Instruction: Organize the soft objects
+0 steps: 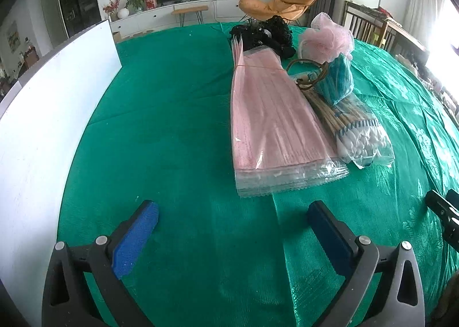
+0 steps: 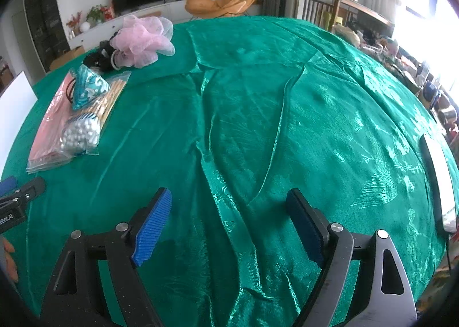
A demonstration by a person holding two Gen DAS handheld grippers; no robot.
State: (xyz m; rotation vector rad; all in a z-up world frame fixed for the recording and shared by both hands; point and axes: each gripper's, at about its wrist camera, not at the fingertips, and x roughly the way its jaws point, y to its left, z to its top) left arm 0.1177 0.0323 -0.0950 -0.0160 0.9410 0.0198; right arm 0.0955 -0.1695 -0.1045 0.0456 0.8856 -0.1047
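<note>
A counter draped in a shiny green cloth [image 2: 258,114] carries a small cluster of soft goods, seen from 2 handheld grippers that both point down at the cloth.

In the left wrist view the cluster lies just beyond the left gripper [image 1: 232,223], slightly to its right. Nearest is a stack of pink sheets in clear plastic bags [image 1: 272,126], lying flat with its edges roughly squared. Just right of it, touching, is a clear bag of cotton swabs [image 1: 352,131]. A teal patterned pouch [image 1: 337,80] rests on the far end of the swab bag. Beyond that sit a pink mesh bath puff [image 1: 327,37] and a heap of black fabric items [image 1: 264,34], close together at the far end.

The left gripper's jaws stand wide apart with only bare cloth between them. The right gripper [image 2: 229,209] is likewise spread wide and holds nothing; it hangs over wrinkled cloth well to the right of the cluster.

Judging by how things lie, the items are already gathered into 1 group along a line, so much of the sorting looks done. What may remain is tidying the loose far pile, though the intended final layout cannot be told.

A white board [image 1: 43,114] stands at the left edge.
</note>
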